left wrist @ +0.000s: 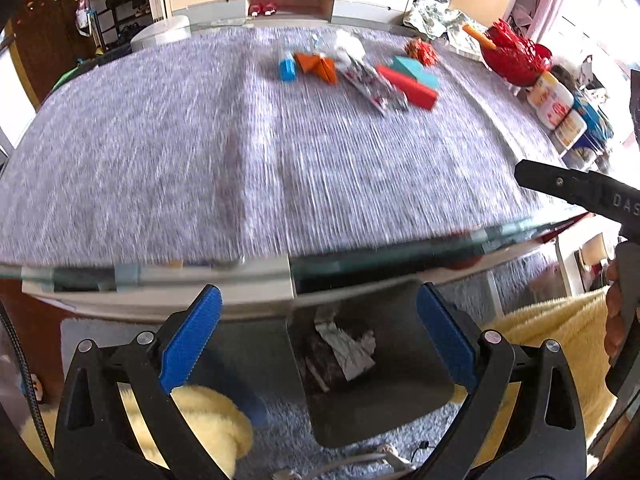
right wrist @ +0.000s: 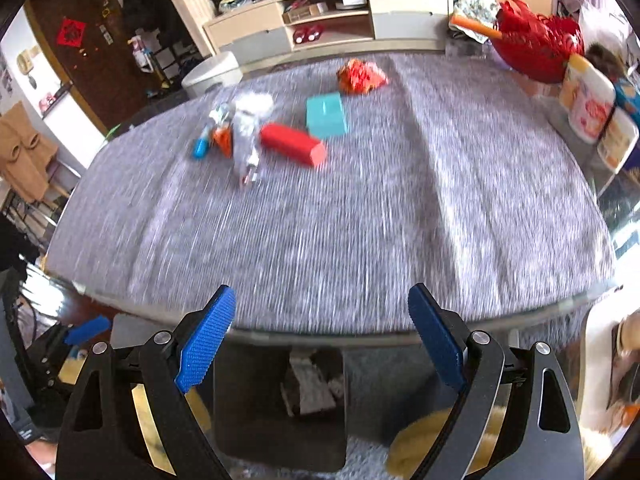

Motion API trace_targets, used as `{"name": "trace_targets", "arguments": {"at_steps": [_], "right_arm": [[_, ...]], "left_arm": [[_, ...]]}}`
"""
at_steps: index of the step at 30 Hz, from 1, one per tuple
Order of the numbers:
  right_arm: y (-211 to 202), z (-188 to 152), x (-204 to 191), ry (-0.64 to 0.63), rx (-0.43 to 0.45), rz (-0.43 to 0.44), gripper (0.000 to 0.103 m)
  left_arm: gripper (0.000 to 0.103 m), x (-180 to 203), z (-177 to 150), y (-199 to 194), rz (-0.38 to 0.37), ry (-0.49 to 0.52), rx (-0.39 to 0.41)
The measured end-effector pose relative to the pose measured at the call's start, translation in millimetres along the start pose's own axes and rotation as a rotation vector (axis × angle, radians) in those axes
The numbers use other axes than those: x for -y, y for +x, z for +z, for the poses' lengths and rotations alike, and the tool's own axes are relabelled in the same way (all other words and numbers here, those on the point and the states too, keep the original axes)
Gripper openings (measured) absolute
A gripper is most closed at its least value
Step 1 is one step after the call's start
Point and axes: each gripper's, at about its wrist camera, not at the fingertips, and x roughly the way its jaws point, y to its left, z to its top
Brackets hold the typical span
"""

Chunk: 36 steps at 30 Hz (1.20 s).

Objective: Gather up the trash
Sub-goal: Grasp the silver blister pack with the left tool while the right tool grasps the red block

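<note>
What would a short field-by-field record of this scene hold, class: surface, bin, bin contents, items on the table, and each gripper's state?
surface: table under a grey woven cloth
bin: dark bin on the floor by the near table edge
bin contents: crumpled paper
items on table: red box, teal box, blue tube, crumpled orange wrapper, white wrapper
far right: red basket
left gripper: open, empty, above the bin
right gripper: open, empty
</note>
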Motion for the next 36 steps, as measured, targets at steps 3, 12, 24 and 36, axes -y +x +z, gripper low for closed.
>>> {"name": "trace_targets", "arguments": {"at_steps": [3,12,24,36], "right_arm": [[12.8,16.4,1.9,-0.015,0.003,-0.014,0.089],[59.9,58.9,4.8,-0.060,-0.032,0.010,0.058],[103.8,97.3,-9.8,-0.158,-0.051,0.030,0.054],[106.5,113.5,8.7,-0.101,-0.057,0.033,0.027]], "left_arm": [[0.093,-3.2,17.7,5.5,0.002,-0.007,-0.002],[0.093,0.2,60.1,31.5,-0.003,0.016,-0.017],[0.093,18.6,93.2,60.7,-0.046,0.038,-0.043],[0.092,36.5,125.0,81.0,-0.073,0.048,-0.038]]}}
